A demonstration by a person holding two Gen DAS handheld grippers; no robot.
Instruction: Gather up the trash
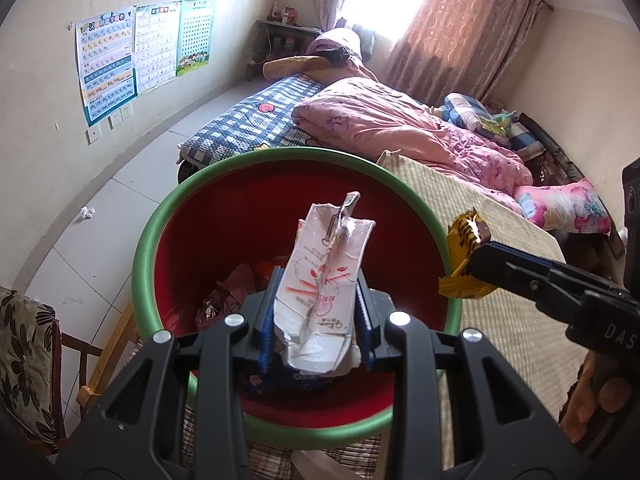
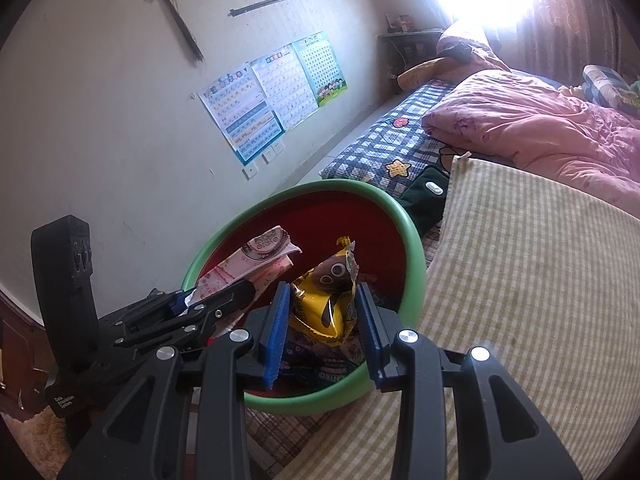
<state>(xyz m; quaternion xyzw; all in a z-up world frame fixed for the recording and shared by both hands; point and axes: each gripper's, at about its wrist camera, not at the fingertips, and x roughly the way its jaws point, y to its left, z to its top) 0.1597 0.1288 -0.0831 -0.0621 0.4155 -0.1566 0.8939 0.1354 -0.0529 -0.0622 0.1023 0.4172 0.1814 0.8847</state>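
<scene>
**Both grippers held trash over the bin**

Left wrist view: the left gripper [image 1: 316, 312] pinched a torn white carton [image 1: 324, 280] above the red bin [image 1: 208, 216].

Right wrist view: the right gripper [image 2: 326, 320] clamped a yellow snack wrapper [image 2: 324, 304] near the bin's right rim, where, if released, it might drop onto the striped mat [image 2: 520, 280].

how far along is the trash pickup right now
Done: several wrappers already lie in the red bin. In hand: left tool grips a white carton, right tool a yellow snack bag, both over the bin. Left: a crumpled paper on the floor.
</scene>
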